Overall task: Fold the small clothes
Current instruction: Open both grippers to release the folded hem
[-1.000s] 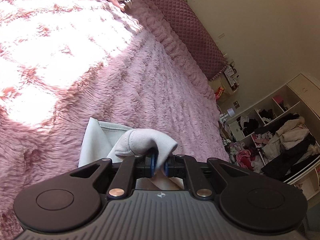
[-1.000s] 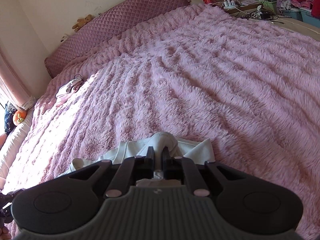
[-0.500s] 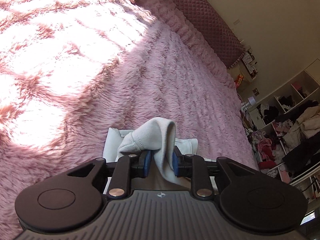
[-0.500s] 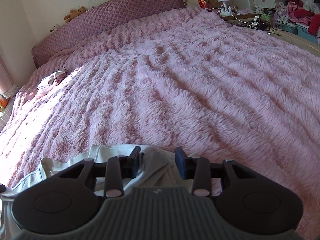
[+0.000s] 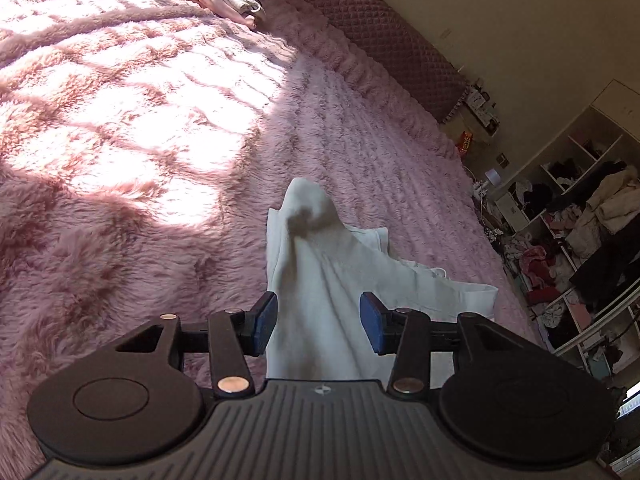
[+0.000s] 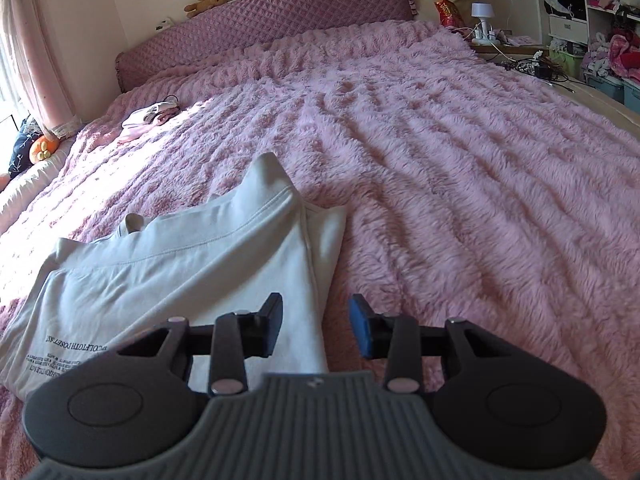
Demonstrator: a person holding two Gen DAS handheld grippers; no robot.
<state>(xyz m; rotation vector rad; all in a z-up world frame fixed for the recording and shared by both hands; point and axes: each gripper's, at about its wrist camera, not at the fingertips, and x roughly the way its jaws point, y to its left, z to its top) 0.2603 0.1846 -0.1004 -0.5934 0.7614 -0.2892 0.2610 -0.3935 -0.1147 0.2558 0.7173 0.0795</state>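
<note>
Surface: fluffy pink shag bedspread [image 6: 460, 168] across the whole bed, sun patch on the side toward the pink curtain [image 6: 38, 60]. Quilted mauve headboard cushion [image 6: 280, 12] along the cream wall, small brown teddy bear [image 6: 206, 0] on top of it. White bedside lamp [image 6: 482, 14] and a red snack bag [image 6: 448, 12] at the head end.

Both my grippers angle down at the bed. My left gripper [image 5: 318, 322]: jaws opening, a raised fold of the white cotton garment with small black print [image 6: 168, 276] stands between the blue pads [image 5: 370, 322], pads not pressing on it. My right gripper [image 6: 316, 332]: jaws apart, nothing gripped; the garment's right edge lies under the gap, on the bedspread.

Garment lies on the bed directly in front of both grippers, partly folded, one corner peaked up.

Small pink-and-white clothing bundle [image 6: 150, 118] near the headboard, well apart from the garment.

White open shelving [image 5: 576, 216] by the wall, compartments stuffed with mixed clothes. Teal plastic bins [image 6: 616, 88] under it, contents unclear.
</note>
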